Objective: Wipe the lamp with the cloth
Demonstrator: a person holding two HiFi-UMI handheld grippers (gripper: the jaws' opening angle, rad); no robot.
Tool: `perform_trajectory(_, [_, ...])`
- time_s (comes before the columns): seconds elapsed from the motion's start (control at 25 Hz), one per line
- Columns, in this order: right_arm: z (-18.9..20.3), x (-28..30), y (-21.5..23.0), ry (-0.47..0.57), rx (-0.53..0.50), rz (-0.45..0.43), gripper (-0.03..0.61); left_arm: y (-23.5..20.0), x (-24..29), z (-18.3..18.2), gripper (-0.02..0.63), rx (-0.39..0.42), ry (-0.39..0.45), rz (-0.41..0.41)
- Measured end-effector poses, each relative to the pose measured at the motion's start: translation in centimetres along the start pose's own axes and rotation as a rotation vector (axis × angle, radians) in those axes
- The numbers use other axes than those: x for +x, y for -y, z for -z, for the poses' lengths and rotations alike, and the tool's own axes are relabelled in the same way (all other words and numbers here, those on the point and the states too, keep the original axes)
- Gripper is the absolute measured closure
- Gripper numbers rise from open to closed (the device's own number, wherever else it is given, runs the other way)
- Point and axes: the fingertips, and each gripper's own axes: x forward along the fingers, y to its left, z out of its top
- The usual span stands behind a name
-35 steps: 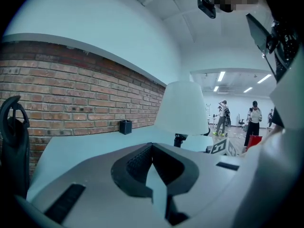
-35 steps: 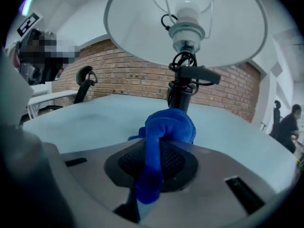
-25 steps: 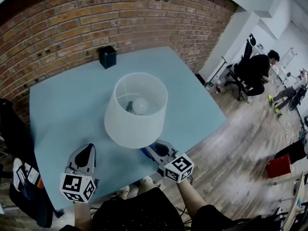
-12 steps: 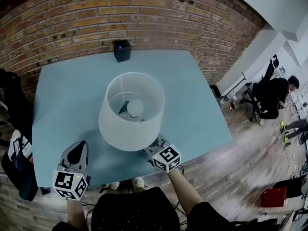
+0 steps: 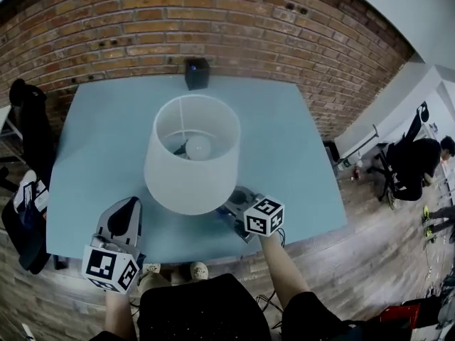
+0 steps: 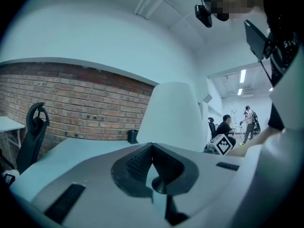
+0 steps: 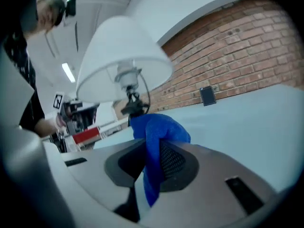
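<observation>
Head view: high, steeply down on table [image 5: 92, 141]. Both gripper views: low, near table edge, facing wall [image 6: 71, 103]; all share lamp [image 5: 192, 169].

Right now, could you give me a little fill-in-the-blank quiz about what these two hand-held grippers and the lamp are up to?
The right gripper is shut on a ____ cloth.
The left gripper, jaws together, holds ____.
The shade of the lamp is ____.
The small black box sits on the table by the ____ wall.
Missing words: blue; nothing; white; brick.
</observation>
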Motion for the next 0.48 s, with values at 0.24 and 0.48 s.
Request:
perform_trajectory(0.24, [-7.1, 0.5, 2.2, 0.118, 0.216, -0.318, 0.517, 3.4, 1.1, -1.2, 0.605, 0.107, -0.021, 0.027])
perform_trajectory(0.48, [-9.3, 3.6, 1.7, 0.153, 0.335, -0.543, 0.517, 4.5, 1.7, 0.2, 0.605, 0.099, -0.075, 0.015])
